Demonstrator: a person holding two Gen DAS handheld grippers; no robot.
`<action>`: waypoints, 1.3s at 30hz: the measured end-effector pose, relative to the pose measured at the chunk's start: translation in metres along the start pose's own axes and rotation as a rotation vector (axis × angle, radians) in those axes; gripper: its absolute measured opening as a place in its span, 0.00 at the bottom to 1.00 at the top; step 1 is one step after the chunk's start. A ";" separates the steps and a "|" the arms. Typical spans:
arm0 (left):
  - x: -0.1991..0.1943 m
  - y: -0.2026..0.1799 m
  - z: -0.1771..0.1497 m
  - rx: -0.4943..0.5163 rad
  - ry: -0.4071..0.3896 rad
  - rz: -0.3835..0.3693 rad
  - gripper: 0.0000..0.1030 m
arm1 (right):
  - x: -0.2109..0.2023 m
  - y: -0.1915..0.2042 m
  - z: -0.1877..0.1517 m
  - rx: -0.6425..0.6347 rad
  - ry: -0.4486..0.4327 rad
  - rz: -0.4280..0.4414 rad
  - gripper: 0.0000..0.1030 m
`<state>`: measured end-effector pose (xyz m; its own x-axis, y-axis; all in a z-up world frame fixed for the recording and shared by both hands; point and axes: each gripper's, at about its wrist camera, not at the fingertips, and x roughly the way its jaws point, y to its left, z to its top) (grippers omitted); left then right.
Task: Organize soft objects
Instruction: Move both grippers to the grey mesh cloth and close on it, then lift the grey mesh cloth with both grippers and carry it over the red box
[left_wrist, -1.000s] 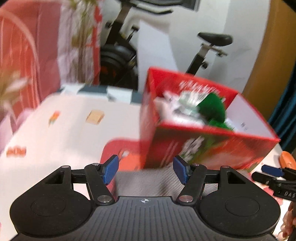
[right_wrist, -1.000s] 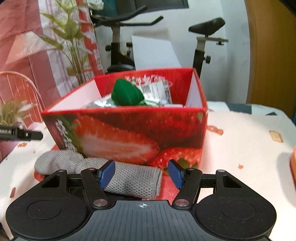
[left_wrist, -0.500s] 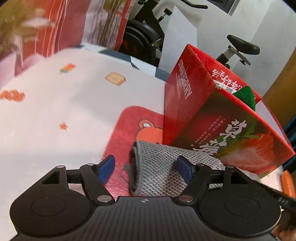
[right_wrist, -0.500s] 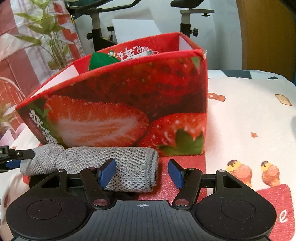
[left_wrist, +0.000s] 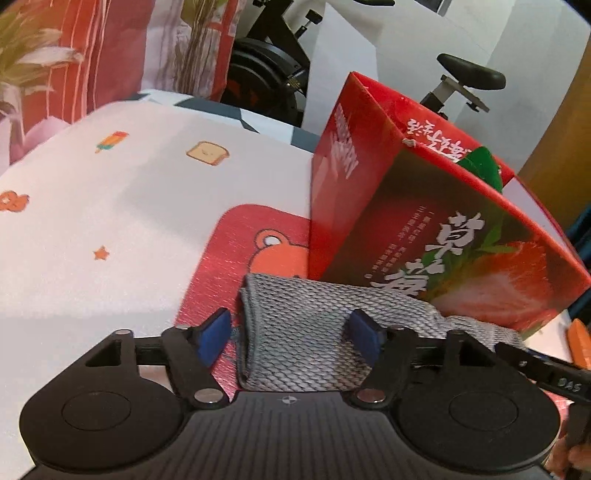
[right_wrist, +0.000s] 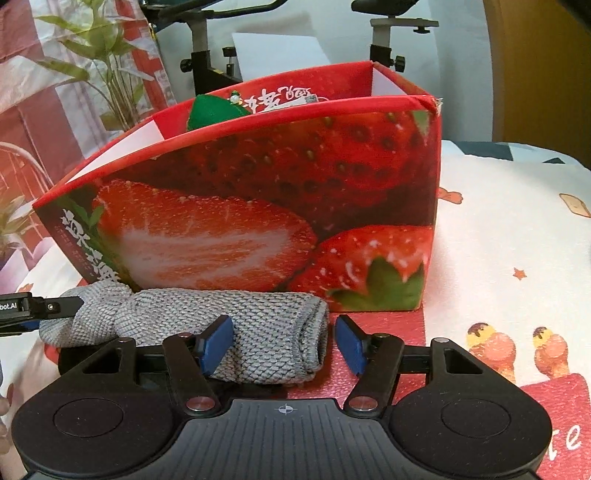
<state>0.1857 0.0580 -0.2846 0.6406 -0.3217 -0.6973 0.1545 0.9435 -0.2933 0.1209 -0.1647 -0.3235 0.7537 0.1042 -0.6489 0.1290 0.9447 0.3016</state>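
A grey knitted cloth roll (left_wrist: 303, 332) lies on a red mat (left_wrist: 236, 258) in front of a red strawberry box (left_wrist: 424, 229). My left gripper (left_wrist: 291, 341) is open with one end of the roll between its blue pads. In the right wrist view the roll (right_wrist: 221, 321) lies along the box (right_wrist: 258, 214), and my right gripper (right_wrist: 284, 345) is open around its other end. A green soft item (right_wrist: 212, 110) and white packets sit inside the box. The left gripper's tip (right_wrist: 33, 308) shows at the roll's far end.
The table has a white cloth with small cartoon prints (left_wrist: 110, 206). An exercise bike (right_wrist: 207, 55) and a potted plant (right_wrist: 107, 74) stand behind the table. An orange object (left_wrist: 580, 343) lies at the right edge of the left wrist view.
Both grippers have come down and forward to the grey roll. Its ends now lie between the open pads of each gripper. The roll and box have not moved.
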 end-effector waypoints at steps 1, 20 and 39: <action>-0.001 0.000 0.000 -0.002 0.004 -0.005 0.67 | 0.000 0.000 0.000 0.002 0.001 0.004 0.57; -0.030 -0.012 -0.008 -0.006 -0.022 -0.014 0.20 | -0.036 0.012 0.004 -0.050 -0.026 0.060 0.16; -0.102 -0.035 0.010 0.107 -0.221 0.008 0.19 | -0.114 0.037 0.041 -0.179 -0.229 0.146 0.15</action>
<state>0.1221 0.0587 -0.1969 0.7890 -0.3002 -0.5361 0.2205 0.9527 -0.2090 0.0663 -0.1542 -0.2099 0.8839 0.1893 -0.4276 -0.0913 0.9667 0.2392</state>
